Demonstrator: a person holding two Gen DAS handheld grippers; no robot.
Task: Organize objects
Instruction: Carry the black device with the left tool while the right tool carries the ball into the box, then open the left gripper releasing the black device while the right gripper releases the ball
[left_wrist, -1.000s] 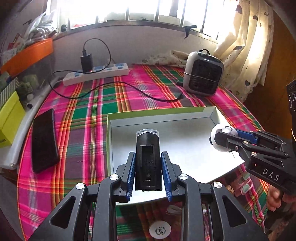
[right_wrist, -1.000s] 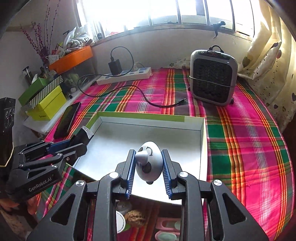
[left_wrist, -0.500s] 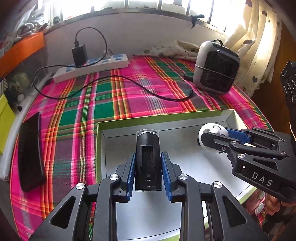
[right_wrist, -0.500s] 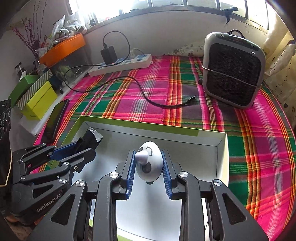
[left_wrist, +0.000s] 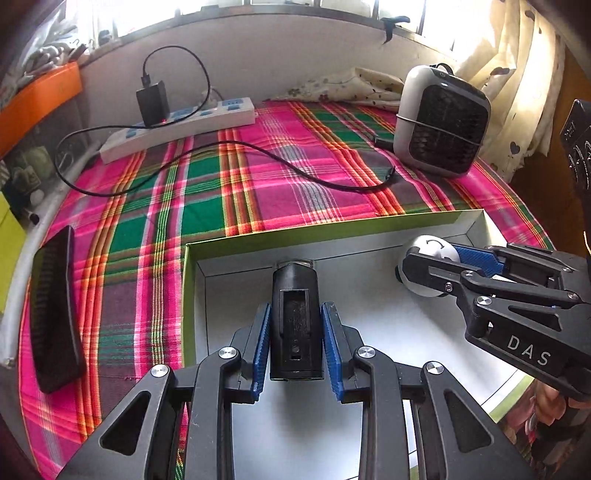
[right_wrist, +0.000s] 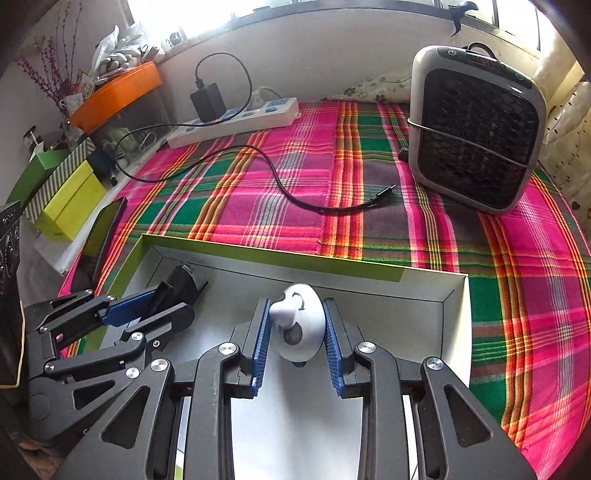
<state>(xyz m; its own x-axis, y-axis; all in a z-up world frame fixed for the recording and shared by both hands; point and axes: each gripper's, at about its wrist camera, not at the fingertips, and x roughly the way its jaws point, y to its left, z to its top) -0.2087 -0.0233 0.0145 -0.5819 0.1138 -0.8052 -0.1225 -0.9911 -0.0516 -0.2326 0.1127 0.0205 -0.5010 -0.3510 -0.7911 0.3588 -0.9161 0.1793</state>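
Note:
My left gripper (left_wrist: 295, 314) is shut on a black box-shaped device (left_wrist: 295, 317) with a clear front cap, held over the left part of a shallow white box with a green rim (left_wrist: 332, 227). My right gripper (right_wrist: 297, 314) is shut on a white egg-shaped gadget (right_wrist: 299, 325), held over the box's (right_wrist: 273, 256) middle. In the left wrist view the right gripper (left_wrist: 417, 254) holds the white gadget (left_wrist: 428, 245) near the box's far right corner. In the right wrist view the left gripper (right_wrist: 177, 295) holds the black device (right_wrist: 177, 284) at the box's left.
The box lies on a pink and green plaid cloth (left_wrist: 258, 177). A small grey heater (right_wrist: 476, 129) stands at the back right. A white power strip (left_wrist: 177, 129) with a black charger and a loose cable (right_wrist: 314, 203) lies at the back. A black phone (left_wrist: 51, 314) lies at the left.
Both grippers have moved forward over the box with their objects still held. The box's far wall and the heater are closer now.

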